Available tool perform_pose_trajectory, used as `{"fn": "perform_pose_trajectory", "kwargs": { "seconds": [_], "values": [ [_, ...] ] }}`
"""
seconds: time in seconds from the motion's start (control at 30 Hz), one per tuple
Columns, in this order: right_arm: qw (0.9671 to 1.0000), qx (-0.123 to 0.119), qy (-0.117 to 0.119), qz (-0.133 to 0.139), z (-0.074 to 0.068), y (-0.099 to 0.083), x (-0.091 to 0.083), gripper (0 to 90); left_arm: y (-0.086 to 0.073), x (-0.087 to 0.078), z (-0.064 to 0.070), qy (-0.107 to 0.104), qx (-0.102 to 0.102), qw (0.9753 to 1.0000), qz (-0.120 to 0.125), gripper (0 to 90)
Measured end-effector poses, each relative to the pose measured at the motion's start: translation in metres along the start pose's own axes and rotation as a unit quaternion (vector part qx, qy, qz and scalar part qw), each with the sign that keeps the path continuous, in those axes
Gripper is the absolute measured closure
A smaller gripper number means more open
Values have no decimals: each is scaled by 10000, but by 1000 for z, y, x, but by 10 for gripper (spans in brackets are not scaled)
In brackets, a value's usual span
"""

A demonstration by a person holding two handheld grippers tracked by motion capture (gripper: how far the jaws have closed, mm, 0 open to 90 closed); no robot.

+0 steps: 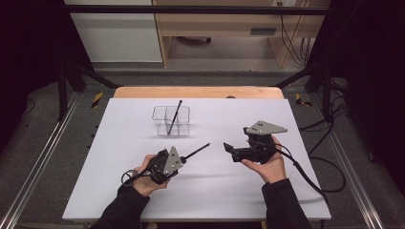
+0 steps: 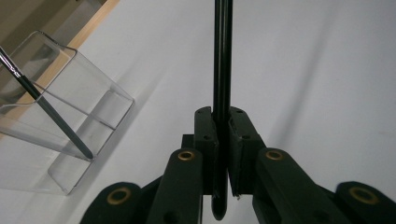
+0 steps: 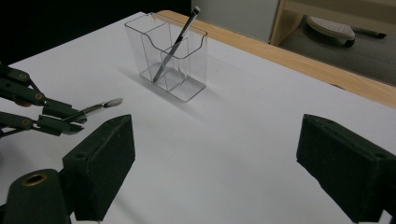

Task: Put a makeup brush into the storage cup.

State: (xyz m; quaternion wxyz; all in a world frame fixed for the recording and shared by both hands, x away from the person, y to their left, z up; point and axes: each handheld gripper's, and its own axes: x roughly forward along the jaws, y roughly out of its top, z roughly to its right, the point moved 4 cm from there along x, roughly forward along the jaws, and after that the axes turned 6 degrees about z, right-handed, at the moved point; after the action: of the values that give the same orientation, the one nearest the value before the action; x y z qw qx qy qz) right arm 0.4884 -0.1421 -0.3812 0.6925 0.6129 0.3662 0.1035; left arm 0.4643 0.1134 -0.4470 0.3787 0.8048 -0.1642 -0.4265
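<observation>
In the left gripper view the black brush held in the left claw runs off the top edge, so its tip is cut away there. In the high view that tip is too small to tell, perhaps bristled. The clear holder loses its left side to the picture's edge, and the second brush standing in it is cropped at the upper left. The right claw (its pads wide apart) is clipped at the bottom edge.
</observation>
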Motion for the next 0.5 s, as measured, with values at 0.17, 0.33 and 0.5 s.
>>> {"fn": "perform_pose_trajectory", "kwargs": {
  "seconds": [0.17, 0.33, 0.5],
  "values": [
    [10000, 29, 10, 59, -3, -3, 3, 114, -1, 2, 1, 49, -269, 9996, 65, 832],
    [9998, 108, 77, 131, -6, -4, 4, 123, 0, 3, 1, 73, -612, 9979, 177, 832],
    [9996, 207, 121, 165, -8, -5, 6, 123, -1, 4, 1, 137, -926, 9952, 293, 832]
  ]
}}
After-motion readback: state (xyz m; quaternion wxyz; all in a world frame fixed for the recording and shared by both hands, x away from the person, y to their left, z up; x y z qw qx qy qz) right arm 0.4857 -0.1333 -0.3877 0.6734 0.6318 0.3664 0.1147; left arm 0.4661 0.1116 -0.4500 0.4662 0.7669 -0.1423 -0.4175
